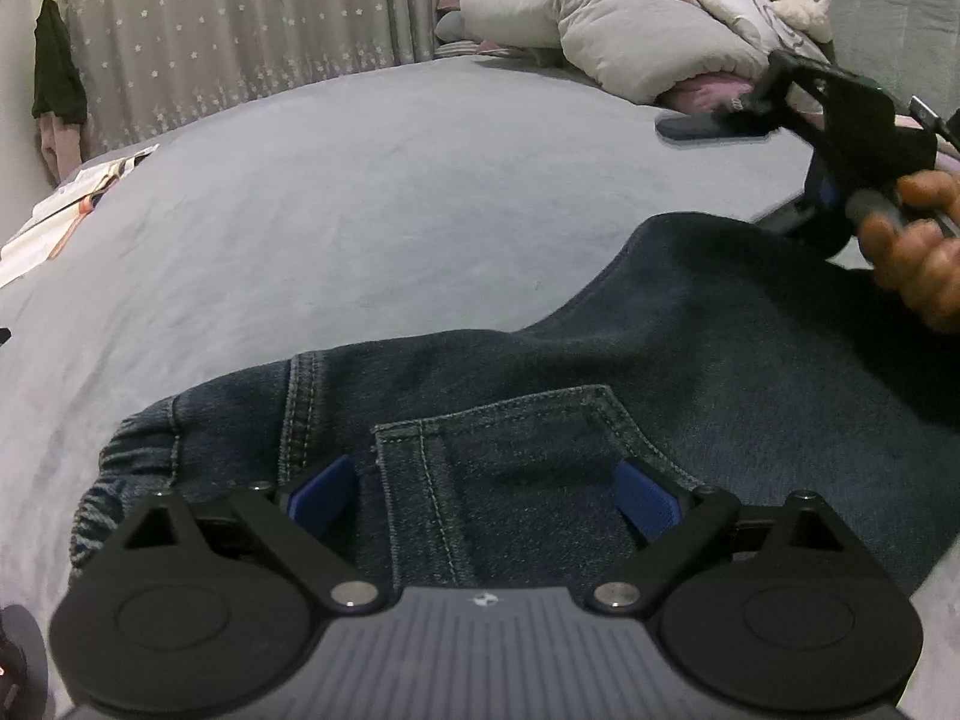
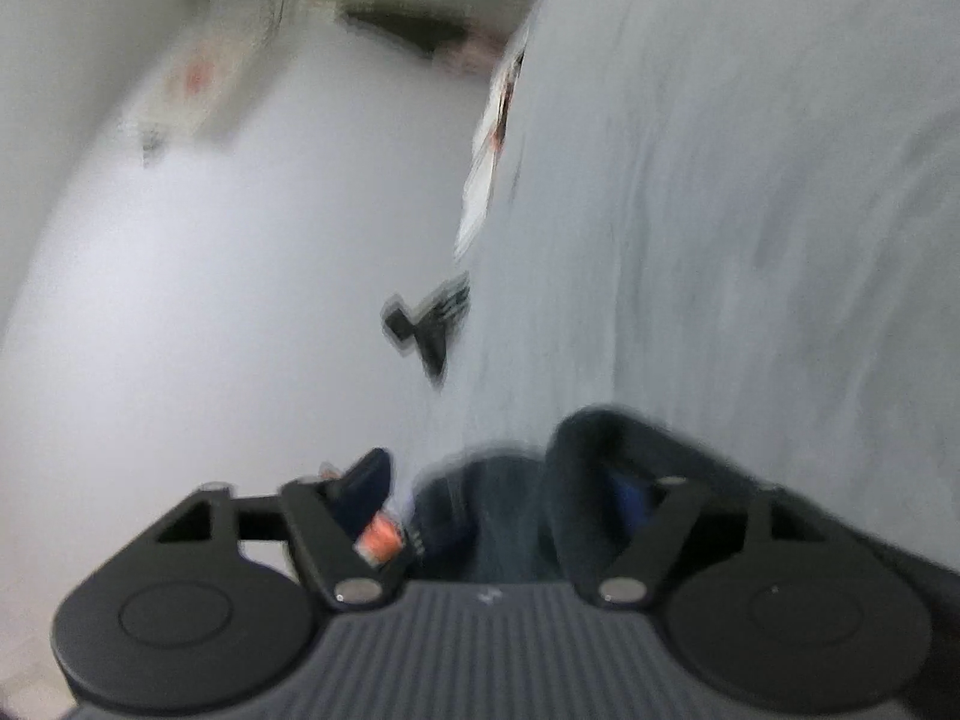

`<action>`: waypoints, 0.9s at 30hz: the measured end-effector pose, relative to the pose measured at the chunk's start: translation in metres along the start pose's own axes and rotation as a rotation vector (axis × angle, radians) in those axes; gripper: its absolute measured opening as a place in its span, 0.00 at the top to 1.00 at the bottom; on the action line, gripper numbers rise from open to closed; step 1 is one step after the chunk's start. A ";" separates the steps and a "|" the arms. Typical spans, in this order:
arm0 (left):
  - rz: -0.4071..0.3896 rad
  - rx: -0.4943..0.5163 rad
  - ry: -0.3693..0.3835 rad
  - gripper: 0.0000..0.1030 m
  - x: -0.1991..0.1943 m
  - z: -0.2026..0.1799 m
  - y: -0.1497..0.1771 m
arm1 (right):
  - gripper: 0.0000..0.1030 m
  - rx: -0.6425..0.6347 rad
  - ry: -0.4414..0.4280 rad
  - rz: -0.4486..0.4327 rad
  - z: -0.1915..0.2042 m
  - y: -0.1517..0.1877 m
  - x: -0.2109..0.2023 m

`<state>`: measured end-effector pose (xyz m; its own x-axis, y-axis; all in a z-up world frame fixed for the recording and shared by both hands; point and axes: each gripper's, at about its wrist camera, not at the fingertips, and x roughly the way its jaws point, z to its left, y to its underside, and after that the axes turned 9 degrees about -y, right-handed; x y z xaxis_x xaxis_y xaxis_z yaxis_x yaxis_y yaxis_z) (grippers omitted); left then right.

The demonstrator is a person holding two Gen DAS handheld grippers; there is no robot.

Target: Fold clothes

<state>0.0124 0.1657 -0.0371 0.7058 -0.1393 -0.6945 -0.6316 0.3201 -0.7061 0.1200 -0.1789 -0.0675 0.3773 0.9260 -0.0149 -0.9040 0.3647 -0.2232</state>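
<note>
One jeans, two claws (both spread), one bed

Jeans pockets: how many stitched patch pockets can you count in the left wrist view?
1. The pocket sits on the jeans, just ahead of the left gripper, between its blue fingertips. Others may be hidden under folded denim.

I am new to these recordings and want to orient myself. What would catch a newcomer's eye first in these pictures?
First, the dark blue jeans lying on the grey bed, filling the lower half of the left wrist view, back pocket up. The left gripper stands open just above that pocket. At the right edge a hand holds the right gripper; in its own blurred view denim bunches between its fingers.
</note>
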 end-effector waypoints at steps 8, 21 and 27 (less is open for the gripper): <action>-0.007 -0.036 -0.005 0.10 -0.012 0.010 -0.002 | 0.61 -0.032 0.131 0.042 0.014 -0.015 -0.011; -0.032 -0.166 0.007 0.11 -0.029 0.045 0.001 | 0.60 -0.141 0.258 0.312 0.033 -0.003 0.021; -0.019 -0.143 -0.012 0.11 -0.027 0.036 -0.001 | 0.52 0.033 0.121 0.354 0.001 -0.017 0.035</action>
<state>0.0051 0.2028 -0.0125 0.7213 -0.1324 -0.6799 -0.6570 0.1802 -0.7321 0.1482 -0.1530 -0.0630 0.0595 0.9779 -0.2006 -0.9879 0.0289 -0.1523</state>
